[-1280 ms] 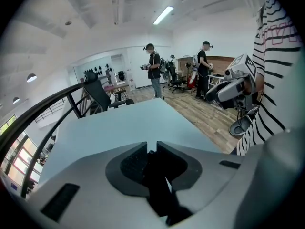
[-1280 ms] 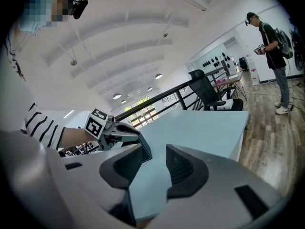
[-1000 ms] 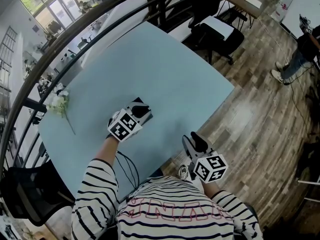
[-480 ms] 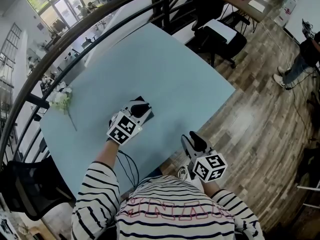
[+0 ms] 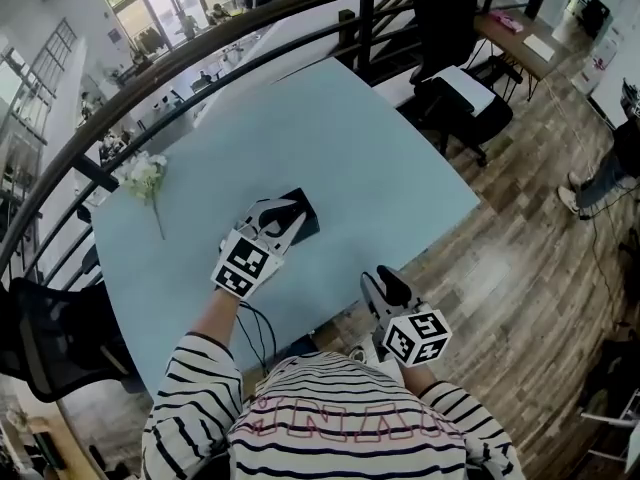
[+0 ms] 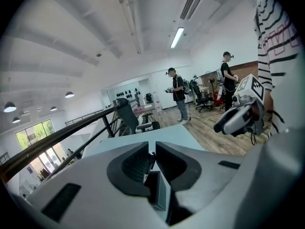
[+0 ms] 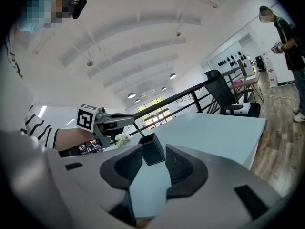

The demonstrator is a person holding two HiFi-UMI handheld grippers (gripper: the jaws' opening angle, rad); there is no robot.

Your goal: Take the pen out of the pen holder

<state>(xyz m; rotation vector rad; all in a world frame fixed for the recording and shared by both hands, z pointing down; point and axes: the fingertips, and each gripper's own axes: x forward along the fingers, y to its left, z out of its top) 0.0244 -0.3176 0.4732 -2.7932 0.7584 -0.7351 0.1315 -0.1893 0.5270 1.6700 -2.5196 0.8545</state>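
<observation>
A black square pen holder (image 5: pixel 306 214) stands on the pale blue table (image 5: pixel 340 138), near the front edge. My left gripper (image 5: pixel 283 211) hovers over it, shut on a thin dark pen (image 6: pixel 151 157) held upright between the pads. In the right gripper view the pen (image 7: pixel 137 130) hangs from the left gripper (image 7: pixel 125 119) just above the rim of the holder (image 7: pixel 153 151). The holder (image 6: pixel 163 193) shows below the left gripper (image 6: pixel 151 151). My right gripper (image 5: pixel 385 286) is off the table's front corner, open and holding nothing (image 7: pixel 153 159).
A white flower sprig (image 5: pixel 143 173) lies at the table's left end. A dark railing (image 5: pixel 250 38) runs behind the table. An office chair (image 5: pixel 465 93) stands at the far right, another black chair (image 5: pixel 50 338) at the left. Wood floor (image 5: pixel 520 268) lies to the right.
My left gripper has risen above the pen holder with the pen in its jaws. The right gripper has stayed beside the table's front corner.
</observation>
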